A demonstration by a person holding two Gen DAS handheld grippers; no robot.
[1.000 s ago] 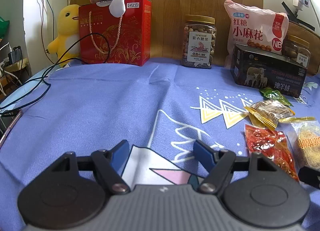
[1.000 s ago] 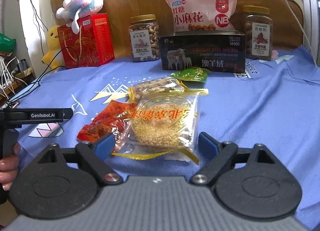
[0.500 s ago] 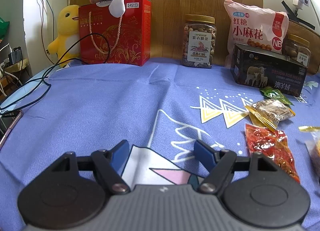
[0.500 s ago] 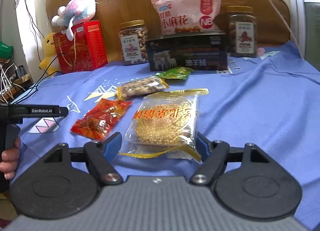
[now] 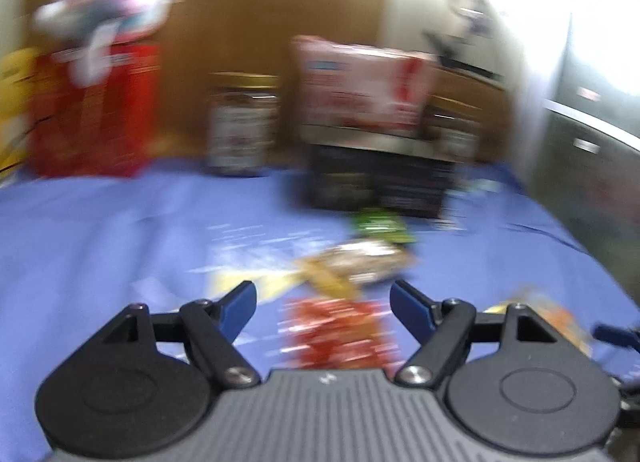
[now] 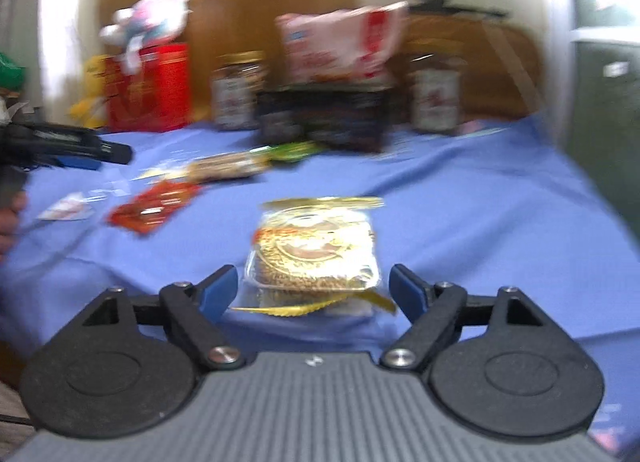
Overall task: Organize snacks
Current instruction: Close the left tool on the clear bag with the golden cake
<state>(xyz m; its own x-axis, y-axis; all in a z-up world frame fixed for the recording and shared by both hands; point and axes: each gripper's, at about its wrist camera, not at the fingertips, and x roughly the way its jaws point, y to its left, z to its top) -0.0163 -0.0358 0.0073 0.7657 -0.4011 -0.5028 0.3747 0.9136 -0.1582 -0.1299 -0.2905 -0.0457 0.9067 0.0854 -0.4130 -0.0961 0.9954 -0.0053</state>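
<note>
Clearly, both views are smeared with motion blur, so the chief risk is judged to be a mistimed squeeze while the grippers are swinging. On the left, the left gripper (image 5: 323, 300) has its blue-tipped jaws spread wide and holds nothing; the flat red foil snack packet (image 5: 340, 336) lies on the blue printed cloth (image 5: 100, 242) between and just below the fingertips. A hasty close here could pinch the cloth along with the thin packet, or skid the packet toward the clear pouch of pale nut snack (image 5: 360, 262) just beyond it. That gripper points forward and slightly down, low over the cloth.

On the right, the right gripper (image 6: 313, 286) is likewise wide apart and empty, aimed level along the cloth at the clear tray-pack of golden round cake (image 6: 316, 250), which lies between the tips, though contact cannot be told. Its slippery film and crimped gold edge could slide out of a shallow grip, or the cake inside could be crushed by a hard one.
</note>
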